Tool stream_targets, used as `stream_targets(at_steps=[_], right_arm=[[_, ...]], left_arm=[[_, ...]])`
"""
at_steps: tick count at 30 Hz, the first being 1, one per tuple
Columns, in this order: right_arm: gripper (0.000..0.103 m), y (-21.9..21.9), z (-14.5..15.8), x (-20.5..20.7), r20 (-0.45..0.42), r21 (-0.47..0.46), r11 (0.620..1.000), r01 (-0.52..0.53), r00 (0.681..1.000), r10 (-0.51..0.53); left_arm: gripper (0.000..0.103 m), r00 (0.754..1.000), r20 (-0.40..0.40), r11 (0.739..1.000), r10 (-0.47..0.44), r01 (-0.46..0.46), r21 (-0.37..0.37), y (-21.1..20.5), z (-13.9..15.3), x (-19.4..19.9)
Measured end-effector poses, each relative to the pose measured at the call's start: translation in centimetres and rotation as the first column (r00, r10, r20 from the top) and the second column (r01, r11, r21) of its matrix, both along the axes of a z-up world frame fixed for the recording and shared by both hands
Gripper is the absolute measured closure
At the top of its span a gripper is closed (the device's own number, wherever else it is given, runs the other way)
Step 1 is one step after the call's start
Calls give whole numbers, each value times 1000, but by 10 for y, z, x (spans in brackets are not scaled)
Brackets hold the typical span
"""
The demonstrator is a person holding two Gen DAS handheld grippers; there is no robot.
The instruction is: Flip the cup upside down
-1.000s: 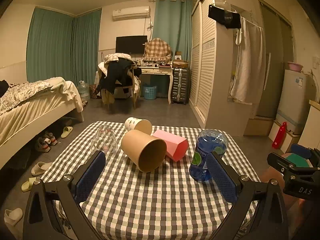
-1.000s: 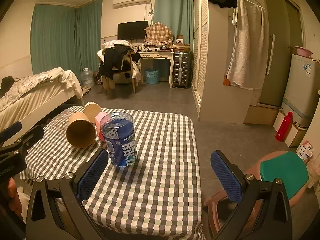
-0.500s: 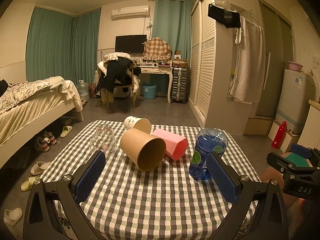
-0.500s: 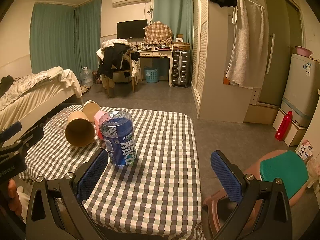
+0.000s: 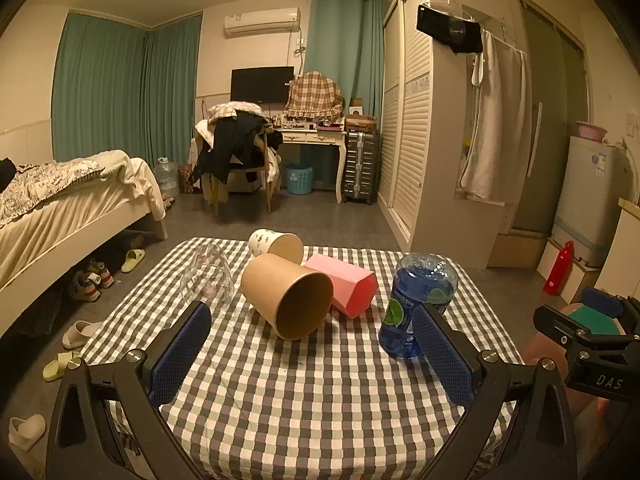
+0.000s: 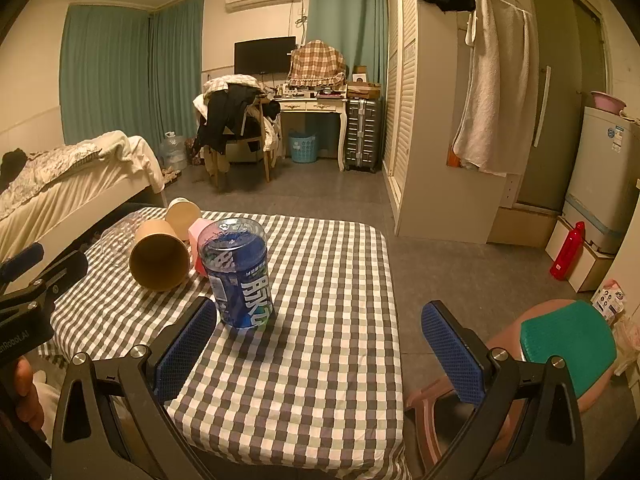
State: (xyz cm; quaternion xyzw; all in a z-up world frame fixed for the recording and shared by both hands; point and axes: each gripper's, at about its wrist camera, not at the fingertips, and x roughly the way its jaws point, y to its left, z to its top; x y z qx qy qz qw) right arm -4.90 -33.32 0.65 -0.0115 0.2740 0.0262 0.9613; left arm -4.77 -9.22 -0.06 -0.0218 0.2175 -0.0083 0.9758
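Observation:
A brown paper cup lies on its side on the checked table, its mouth toward me; it also shows in the right wrist view. A white printed paper cup lies on its side behind it. A clear glass stands mouth down at the left. My left gripper is open and empty, in front of the brown cup. My right gripper is open and empty over the table's right front edge, near the blue bottle.
A pink box lies right of the brown cup. The blue bottle stands at the table's right. A pink stool with a green cushion stands right of the table. A bed is at the left.
Both views have drifted very slightly; the cups and the bottle stay where they were. Both grippers stay open.

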Motion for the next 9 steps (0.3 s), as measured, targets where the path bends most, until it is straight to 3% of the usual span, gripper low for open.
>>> stream_targets(at_steps=[9], right_arm=[[0, -1, -3, 1, -9, -1, 1000, 1, 1000, -1]], left_arm=[[0, 1000, -2, 1000, 3, -3, -1, 1, 0, 0]])
